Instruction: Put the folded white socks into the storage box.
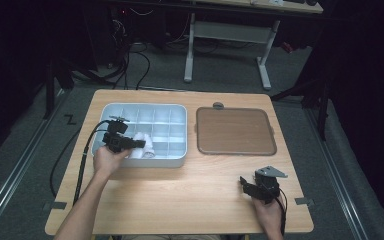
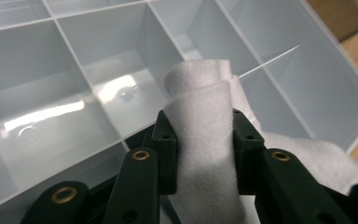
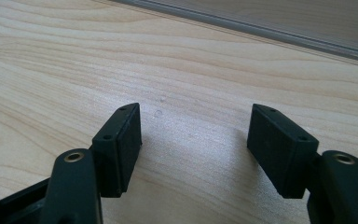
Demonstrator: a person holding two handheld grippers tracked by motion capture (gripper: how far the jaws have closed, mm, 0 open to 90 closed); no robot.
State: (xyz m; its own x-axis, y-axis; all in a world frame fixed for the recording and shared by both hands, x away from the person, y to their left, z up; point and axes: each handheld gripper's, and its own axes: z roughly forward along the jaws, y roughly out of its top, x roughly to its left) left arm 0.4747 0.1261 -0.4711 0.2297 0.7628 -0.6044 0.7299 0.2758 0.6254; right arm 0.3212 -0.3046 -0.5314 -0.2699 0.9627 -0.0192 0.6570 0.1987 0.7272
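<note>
A pale grey divided tray (image 1: pixel 175 112) stands on the left half of the wooden table. My left gripper (image 1: pixel 139 144) hangs over the tray's near row, shut on a folded white cloth (image 1: pixel 144 145). In the left gripper view the cloth (image 2: pixel 205 140) is pinched between the two black pads, and its loose end drapes over a divider of the tray (image 2: pixel 307 88). My right gripper (image 1: pixel 243 184) rests low over bare wood near the table's front right. Its jaws (image 3: pixel 196 140) stand wide apart with nothing between them.
A brown flat lid or board (image 1: pixel 234 131) with a grey rim lies to the right of the tray, and its edge (image 3: pixel 261 28) runs across the top of the right gripper view. A cable trails off the table's left edge. Desk legs and cables stand beyond the table.
</note>
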